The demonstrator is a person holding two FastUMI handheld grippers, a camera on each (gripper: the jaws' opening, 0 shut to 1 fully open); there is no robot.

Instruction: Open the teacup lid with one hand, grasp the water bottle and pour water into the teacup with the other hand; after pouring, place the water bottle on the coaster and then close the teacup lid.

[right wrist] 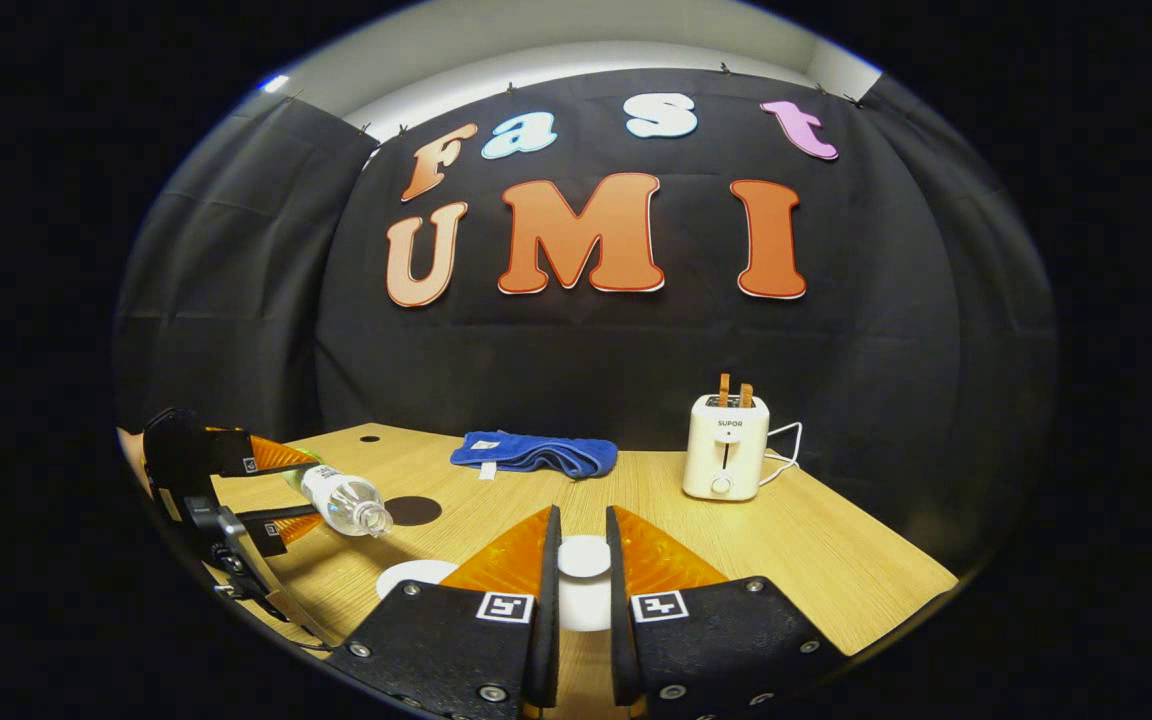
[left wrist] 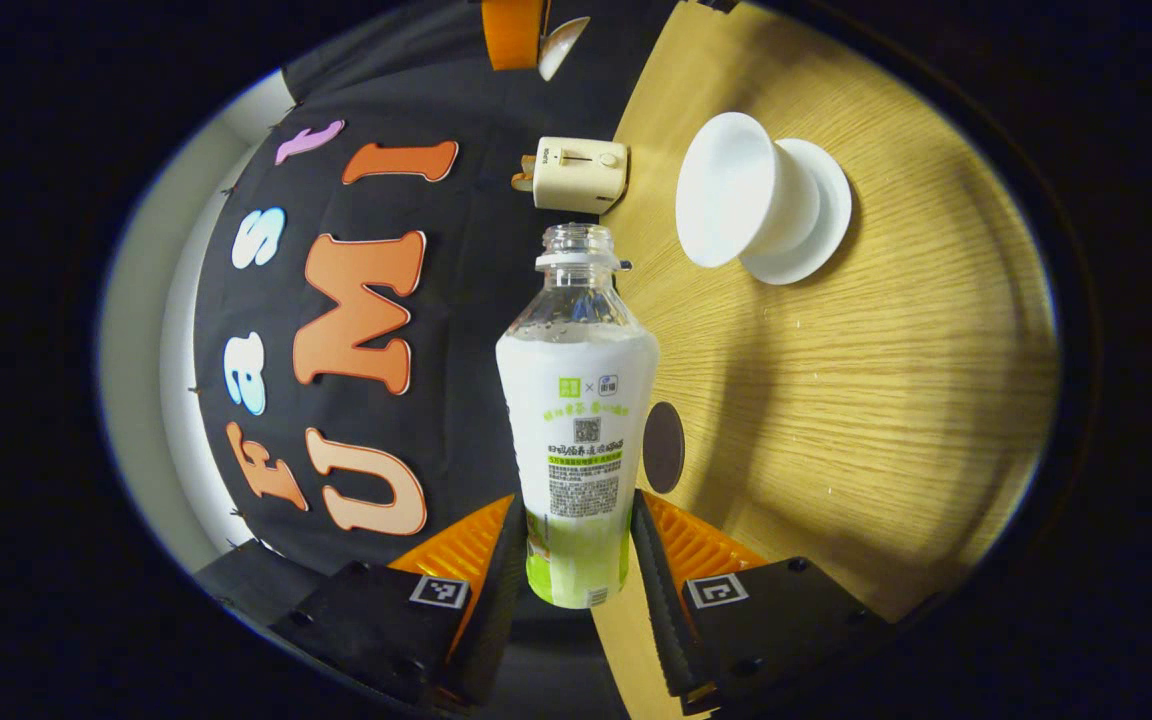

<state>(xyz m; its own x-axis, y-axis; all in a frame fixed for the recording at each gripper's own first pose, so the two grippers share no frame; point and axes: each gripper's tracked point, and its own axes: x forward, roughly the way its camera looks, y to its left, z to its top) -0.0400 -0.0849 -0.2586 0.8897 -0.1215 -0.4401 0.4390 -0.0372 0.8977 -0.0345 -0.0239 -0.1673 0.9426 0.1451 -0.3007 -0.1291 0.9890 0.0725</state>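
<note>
My left gripper (left wrist: 578, 500) is shut on the water bottle (left wrist: 578, 420), a clear uncapped bottle with a white and green label. In the right gripper view the bottle (right wrist: 341, 500) lies tipped almost level in the left gripper (right wrist: 276, 487), its mouth pointing toward the white teacup (right wrist: 414, 577). No stream of water is visible. The open teacup (left wrist: 731, 200) stands on its saucer (left wrist: 826, 215). The dark round coaster (left wrist: 663, 447) lies on the table beside the bottle. My right gripper (right wrist: 583, 525) is shut on the white teacup lid (right wrist: 584, 558), held above the table.
A cream toaster (right wrist: 726, 447) with a cord stands at the back right of the wooden table (right wrist: 816, 540). A folded blue cloth (right wrist: 534, 453) lies at the back middle. The black cloth wall rises behind the table.
</note>
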